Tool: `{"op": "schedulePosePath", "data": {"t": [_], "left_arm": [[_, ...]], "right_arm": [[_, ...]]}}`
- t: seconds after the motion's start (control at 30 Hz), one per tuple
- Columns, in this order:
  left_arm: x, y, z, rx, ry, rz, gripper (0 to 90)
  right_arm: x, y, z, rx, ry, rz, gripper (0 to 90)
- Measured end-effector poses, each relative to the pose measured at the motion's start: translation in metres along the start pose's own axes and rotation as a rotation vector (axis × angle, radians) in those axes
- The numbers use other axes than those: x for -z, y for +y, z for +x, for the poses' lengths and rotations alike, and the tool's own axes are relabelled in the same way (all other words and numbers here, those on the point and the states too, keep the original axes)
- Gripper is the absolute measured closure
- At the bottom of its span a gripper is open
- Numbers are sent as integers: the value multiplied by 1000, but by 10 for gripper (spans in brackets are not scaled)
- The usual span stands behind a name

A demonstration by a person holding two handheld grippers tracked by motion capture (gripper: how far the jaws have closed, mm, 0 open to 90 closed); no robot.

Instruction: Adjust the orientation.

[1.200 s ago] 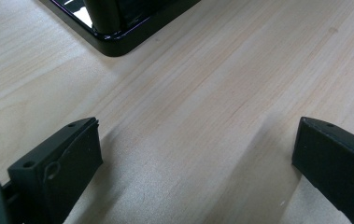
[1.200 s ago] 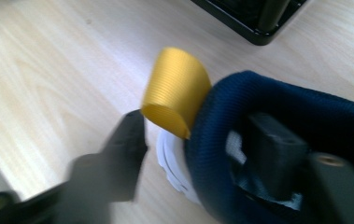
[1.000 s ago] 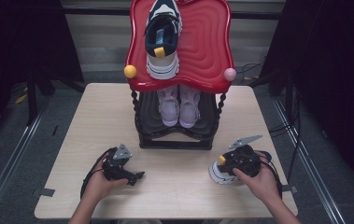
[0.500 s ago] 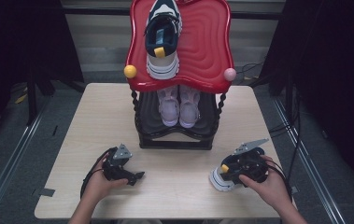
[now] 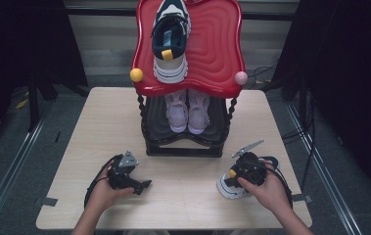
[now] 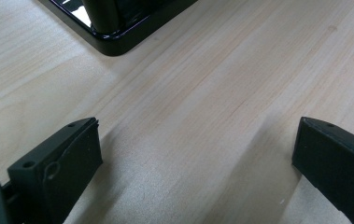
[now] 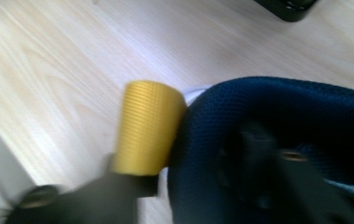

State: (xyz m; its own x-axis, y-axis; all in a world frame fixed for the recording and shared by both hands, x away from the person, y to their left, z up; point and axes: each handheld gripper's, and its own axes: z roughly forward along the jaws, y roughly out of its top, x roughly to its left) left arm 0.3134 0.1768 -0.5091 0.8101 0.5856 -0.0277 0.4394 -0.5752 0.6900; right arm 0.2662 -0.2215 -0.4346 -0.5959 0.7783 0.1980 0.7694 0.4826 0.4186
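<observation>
A white sneaker (image 5: 228, 190) with a navy collar (image 7: 268, 107) and a yellow heel tab (image 7: 149, 126) lies on the table at the near right. My right gripper (image 5: 237, 176) sits over its heel. In the right gripper view (image 7: 195, 161), one jaw is outside at the foot of the yellow tab and the other is inside the collar. The jaws have just been closing and now clamp the heel between them. My left gripper (image 5: 141, 185) rests on the table at the near left. Its jaws (image 6: 195, 154) stand wide open over bare wood.
A black shoe rack (image 5: 183, 147) with a red wavy top (image 5: 212, 49) stands mid-table. A matching navy-and-white sneaker (image 5: 170, 39) sits on the top and a lavender pair (image 5: 188, 110) on the lower shelf. Yellow (image 5: 136, 75) and pink (image 5: 241, 78) knobs stick out at the front corners.
My right hand drew slightly toward the near right, then came back over the sneaker's heel. The left hand and gripper have not moved.
</observation>
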Motion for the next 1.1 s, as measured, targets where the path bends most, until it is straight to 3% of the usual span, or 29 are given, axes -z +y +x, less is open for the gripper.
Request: {"op": "schedulePosePath", "data": {"t": [0.13, 0.33, 0.5, 0.57, 0.7, 0.77, 1.1], "left_arm": [[0, 0, 0, -7, 1, 0, 8], [0, 0, 0, -7, 1, 1, 8], [0, 0, 0, -3, -1, 0, 8], [0, 0, 0, -1, 0, 0, 8], [0, 0, 0, -6, 2, 0, 7], [0, 0, 0, -6, 1, -6, 7], [0, 0, 0, -4, -1, -5, 7]], "right_arm": [[-1, 1, 1, 57, 23, 11, 719], [3, -5, -2, 132, 85, 14, 735], [8, -9, -2, 119, 83, 63, 689], [10, -7, -2, 111, 55, 82, 606], [12, 0, -2, 82, 40, 132, 538], [11, 4, -1, 78, 16, 142, 532], [4, 20, 0, 53, -4, 246, 535]]}}
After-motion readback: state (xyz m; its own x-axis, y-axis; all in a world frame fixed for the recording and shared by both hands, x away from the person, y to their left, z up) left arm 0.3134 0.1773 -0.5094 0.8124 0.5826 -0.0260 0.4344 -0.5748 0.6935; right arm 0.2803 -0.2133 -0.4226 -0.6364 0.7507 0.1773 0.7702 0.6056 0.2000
